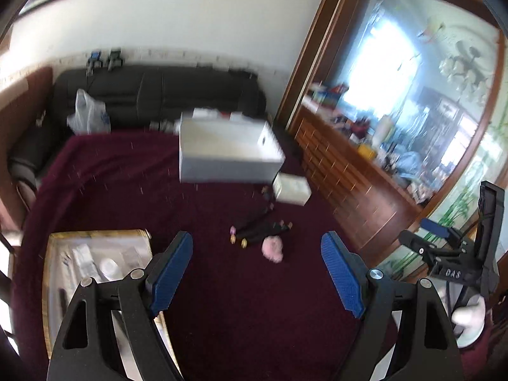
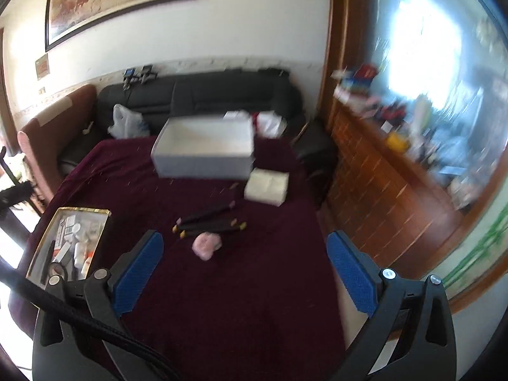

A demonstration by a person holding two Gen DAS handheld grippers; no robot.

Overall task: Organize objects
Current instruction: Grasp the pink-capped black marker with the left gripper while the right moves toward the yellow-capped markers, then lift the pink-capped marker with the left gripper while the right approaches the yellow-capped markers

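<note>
Both tools hang released and empty above the maroon-covered worktop [image 2: 241, 285]: left tool [image 1: 257, 273], right tool [image 2: 244, 273]. The approach step: the dark sticks [image 2: 209, 222], perhaps brushes, and pink puff [image 2: 206, 245] lie between them and the white box [image 2: 203, 152]; next, descend and grasp one.

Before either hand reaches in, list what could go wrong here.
Both views are motion-blurred, so aiming at the small pink fluffy thing may miss.
The dark sticks lie bunched against it; open tongs could knock them apart.
The white box sits past a smaller white packet, which a reach could nudge.
</note>
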